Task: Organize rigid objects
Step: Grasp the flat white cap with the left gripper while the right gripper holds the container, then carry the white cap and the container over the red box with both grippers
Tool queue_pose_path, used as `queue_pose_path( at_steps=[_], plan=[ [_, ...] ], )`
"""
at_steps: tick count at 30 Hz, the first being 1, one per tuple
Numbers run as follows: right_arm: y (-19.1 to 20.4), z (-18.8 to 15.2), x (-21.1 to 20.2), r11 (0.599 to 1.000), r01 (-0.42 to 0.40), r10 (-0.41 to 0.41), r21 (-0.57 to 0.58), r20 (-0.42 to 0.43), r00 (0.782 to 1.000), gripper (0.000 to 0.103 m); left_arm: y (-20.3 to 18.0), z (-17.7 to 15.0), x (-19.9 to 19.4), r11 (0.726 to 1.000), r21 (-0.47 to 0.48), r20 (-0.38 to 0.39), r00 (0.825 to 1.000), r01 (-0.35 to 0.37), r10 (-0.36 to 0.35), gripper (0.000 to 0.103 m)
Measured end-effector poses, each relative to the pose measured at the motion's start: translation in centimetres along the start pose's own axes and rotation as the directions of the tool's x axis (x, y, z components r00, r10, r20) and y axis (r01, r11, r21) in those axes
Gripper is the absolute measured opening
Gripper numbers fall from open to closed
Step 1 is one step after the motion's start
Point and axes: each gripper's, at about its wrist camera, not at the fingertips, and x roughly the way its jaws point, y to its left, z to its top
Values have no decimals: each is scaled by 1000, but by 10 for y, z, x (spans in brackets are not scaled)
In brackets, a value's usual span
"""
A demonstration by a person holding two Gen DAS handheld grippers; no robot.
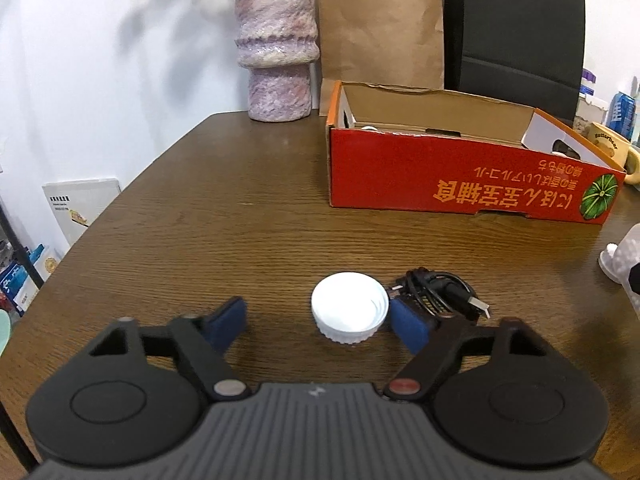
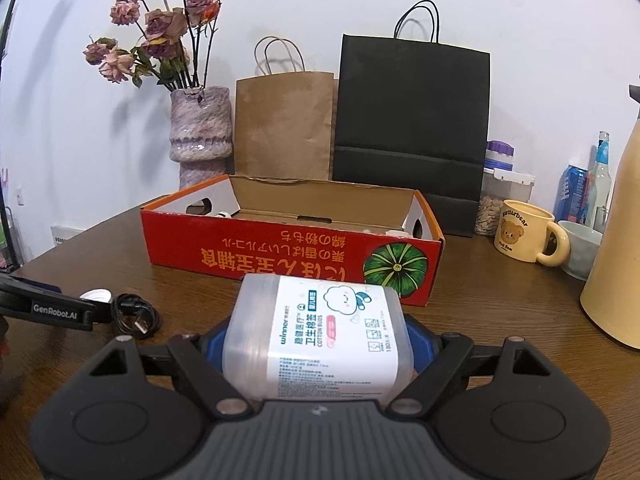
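My left gripper (image 1: pixel 320 322) is open, low over the wooden table (image 1: pixel 240 220). A white ribbed bottle cap (image 1: pixel 349 307) sits between its blue fingers, close to the right one. A coiled black USB cable (image 1: pixel 440 294) lies just right of the cap. My right gripper (image 2: pixel 316 338) is shut on a clear cotton-bud box (image 2: pixel 320 336) with a white label, held above the table in front of the red cardboard box (image 2: pixel 296 256). The red box is open at the top, with some small items inside, and also shows in the left wrist view (image 1: pixel 460 176).
A purple vase (image 1: pixel 276 48) with dried flowers, a brown paper bag (image 2: pixel 284 124) and a black paper bag (image 2: pixel 412 120) stand along the wall behind the red box. A yellow bear mug (image 2: pixel 524 236), a bowl, bottles and a cream jug (image 2: pixel 616 260) crowd the right side.
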Motion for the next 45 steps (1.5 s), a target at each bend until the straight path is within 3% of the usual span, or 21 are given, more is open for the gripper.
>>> queue_pose_path(
  at_steps=[2,4,10,29,45],
  plan=[
    [-1,0,0,1000,3,-3,1,1,1000,82,-1,0,-1,1000,2,2,1000,7,-7,66],
    [0,0,0,1000,7,-7,1,3,1000,82,-2,-1,-1,1000,10,3,1000,8,-8,64],
    [0,0,-2,1000,23,-23,7,13,1000,82,-7,-3,-4,999,29,14,999,36,-36,41],
    [1,1,-16,999,40,-42,34,49,998,82,-16,-3,-33,999,30,111,994,11,-14,41],
    [4,16,-24,1000,15,-17,25,84,996,82,-41,11,-64,998,36,185,981,60,-66,41]
  ],
)
